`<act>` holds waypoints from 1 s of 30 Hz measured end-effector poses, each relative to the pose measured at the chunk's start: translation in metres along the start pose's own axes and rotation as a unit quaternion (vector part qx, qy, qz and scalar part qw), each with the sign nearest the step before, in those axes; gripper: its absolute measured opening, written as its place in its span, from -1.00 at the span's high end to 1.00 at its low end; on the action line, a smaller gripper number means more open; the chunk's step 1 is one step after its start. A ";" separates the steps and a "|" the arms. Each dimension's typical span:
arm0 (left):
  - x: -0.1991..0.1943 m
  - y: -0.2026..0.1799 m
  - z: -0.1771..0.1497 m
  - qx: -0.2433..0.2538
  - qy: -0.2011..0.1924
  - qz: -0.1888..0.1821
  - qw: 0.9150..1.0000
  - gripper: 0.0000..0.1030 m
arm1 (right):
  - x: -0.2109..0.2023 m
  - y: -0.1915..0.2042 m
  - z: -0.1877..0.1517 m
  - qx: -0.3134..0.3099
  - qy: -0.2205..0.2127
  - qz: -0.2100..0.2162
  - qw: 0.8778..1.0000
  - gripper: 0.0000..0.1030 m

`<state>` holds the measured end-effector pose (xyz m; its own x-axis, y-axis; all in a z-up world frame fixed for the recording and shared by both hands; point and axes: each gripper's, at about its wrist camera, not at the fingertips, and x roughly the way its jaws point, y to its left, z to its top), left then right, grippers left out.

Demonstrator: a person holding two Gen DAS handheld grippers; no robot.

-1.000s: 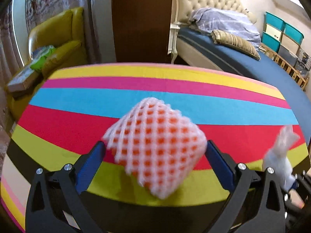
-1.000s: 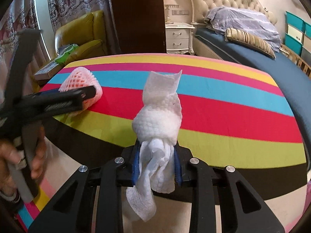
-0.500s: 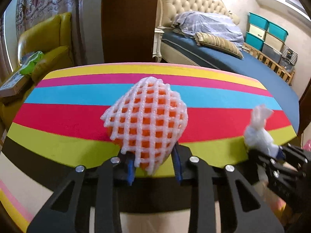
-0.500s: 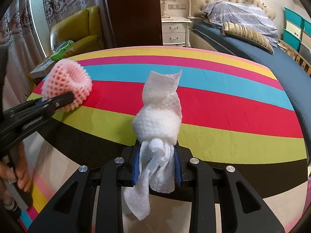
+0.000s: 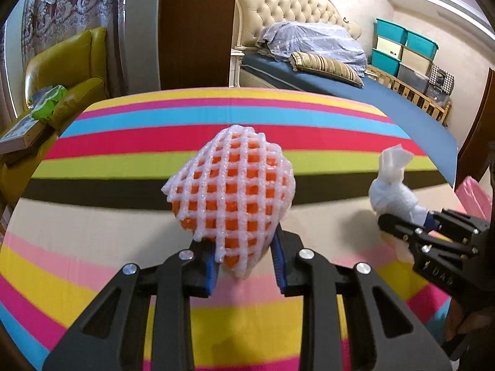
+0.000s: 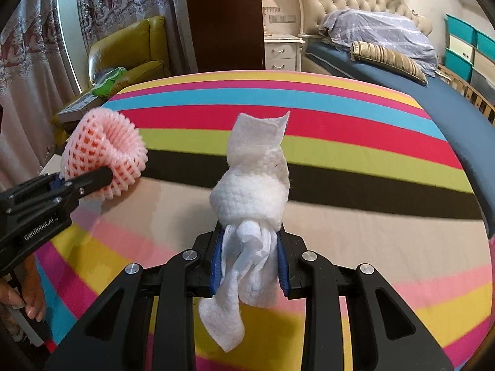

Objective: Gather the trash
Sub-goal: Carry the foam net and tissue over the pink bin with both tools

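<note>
Both pieces of trash are picked up and held above the striped bench (image 6: 355,117); the left gripper (image 5: 246,270) has its fingers closed on the foam fruit net (image 5: 230,194), the right gripper (image 6: 249,266) pinches the crumpled tissue (image 6: 252,185); next, I judge, comes carrying both to a bin, none visible here.

I see a white foam net sleeve (image 5: 230,198) with orange inside at frame centre, clamped upright, and a crumpled white paper towel (image 6: 252,191) at centre, one end hanging down.
</note>
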<state>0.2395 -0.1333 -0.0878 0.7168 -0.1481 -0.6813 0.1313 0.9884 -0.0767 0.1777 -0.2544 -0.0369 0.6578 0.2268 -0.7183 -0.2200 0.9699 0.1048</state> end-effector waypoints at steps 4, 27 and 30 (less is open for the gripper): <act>-0.018 -0.001 -0.022 0.009 -0.005 0.004 1.000 0.46 | -0.016 -0.002 -0.018 0.007 -0.001 0.005 1.000 0.45; -0.056 -0.019 -0.047 0.039 -0.036 0.007 0.999 0.46 | -0.059 -0.011 -0.053 0.000 -0.026 -0.002 1.000 0.45; -0.058 -0.019 -0.049 0.041 -0.039 0.007 0.998 0.46 | -0.060 -0.011 -0.055 0.000 -0.024 0.000 1.000 0.45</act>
<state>0.1617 -0.1416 -0.0822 0.7692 -0.1397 -0.6236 0.1743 0.9847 -0.0056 0.1013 -0.2837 -0.0330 0.6914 0.2304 -0.6848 -0.2193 0.9700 0.1049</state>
